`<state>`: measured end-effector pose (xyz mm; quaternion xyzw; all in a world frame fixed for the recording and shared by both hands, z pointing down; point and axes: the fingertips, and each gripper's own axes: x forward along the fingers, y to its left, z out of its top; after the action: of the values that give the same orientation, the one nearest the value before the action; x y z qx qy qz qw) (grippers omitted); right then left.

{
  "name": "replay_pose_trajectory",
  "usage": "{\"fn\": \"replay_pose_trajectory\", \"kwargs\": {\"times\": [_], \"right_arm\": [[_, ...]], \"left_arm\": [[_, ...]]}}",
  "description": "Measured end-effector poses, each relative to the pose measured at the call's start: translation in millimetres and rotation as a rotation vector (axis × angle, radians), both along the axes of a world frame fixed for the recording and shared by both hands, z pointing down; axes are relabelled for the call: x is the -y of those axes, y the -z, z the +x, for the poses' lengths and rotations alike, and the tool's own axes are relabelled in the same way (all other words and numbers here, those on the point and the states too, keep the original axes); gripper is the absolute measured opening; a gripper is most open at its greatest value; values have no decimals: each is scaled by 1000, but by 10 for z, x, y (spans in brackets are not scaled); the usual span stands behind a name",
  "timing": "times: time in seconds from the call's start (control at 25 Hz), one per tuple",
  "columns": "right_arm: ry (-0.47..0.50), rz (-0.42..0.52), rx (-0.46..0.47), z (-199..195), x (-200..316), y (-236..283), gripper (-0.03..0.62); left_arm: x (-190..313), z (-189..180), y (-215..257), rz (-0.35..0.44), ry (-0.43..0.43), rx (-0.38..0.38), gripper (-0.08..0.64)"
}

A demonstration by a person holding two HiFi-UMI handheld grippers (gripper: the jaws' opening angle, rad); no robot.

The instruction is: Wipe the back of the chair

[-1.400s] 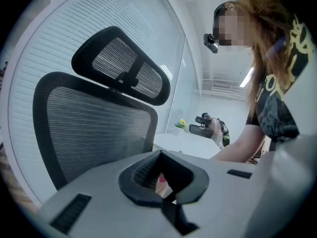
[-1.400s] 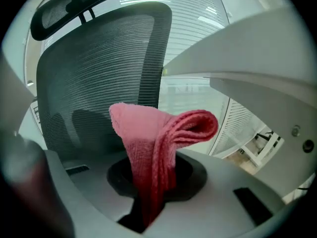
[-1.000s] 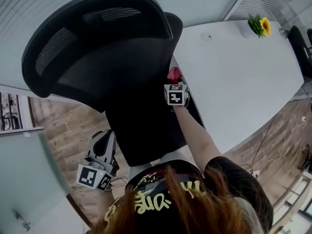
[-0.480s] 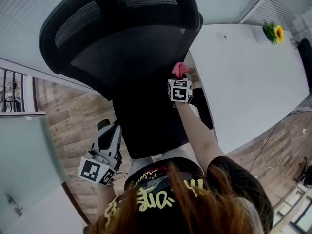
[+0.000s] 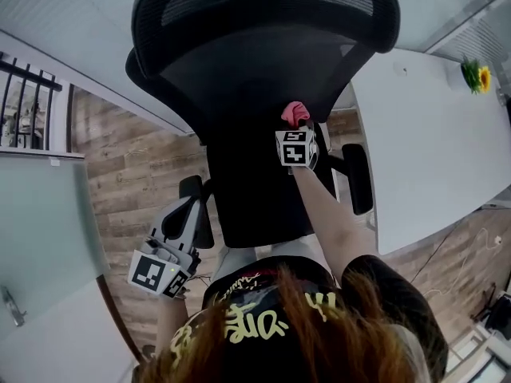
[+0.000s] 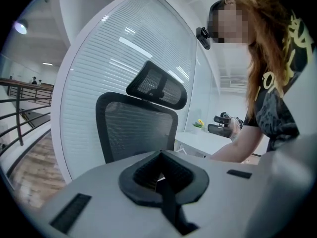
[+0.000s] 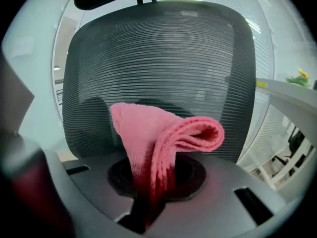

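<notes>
Wood floor [image 5: 120,190], a slatted glass wall [image 6: 99,53] and a white bench [image 5: 431,134] frame the black chair [image 5: 263,70], upright just before the person, its mesh back [image 7: 158,63] facing them. That mesh looks springy within a stiff rim, so light pressure seems right, steadying at the rim since the chair may swivel. Open floor lies left; the bench edge crowds the right. A soft, limp pink cloth [image 7: 163,133] is clamped in the right tool [image 7: 149,192] near the mesh; the left tool [image 6: 159,176] hangs low, jaws together, empty
</notes>
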<state>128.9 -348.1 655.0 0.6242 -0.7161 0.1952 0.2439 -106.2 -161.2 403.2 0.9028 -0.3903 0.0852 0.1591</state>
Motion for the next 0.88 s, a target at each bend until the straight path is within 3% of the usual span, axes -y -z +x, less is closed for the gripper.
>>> {"fn": "replay_pose_trajectory", "kwargs": {"times": [0.28, 0.56, 0.88], "right_arm": [[-79, 10, 27, -192, 48, -31, 51], [37, 30, 34, -916, 36, 45, 51], [43, 30, 55, -1409, 20, 37, 51]], "left_arm": [[-10, -344, -23, -1, 25, -4, -11], [-6, -597, -25, 6, 23, -14, -11], [-25, -916, -48, 3, 36, -16, -11]]}}
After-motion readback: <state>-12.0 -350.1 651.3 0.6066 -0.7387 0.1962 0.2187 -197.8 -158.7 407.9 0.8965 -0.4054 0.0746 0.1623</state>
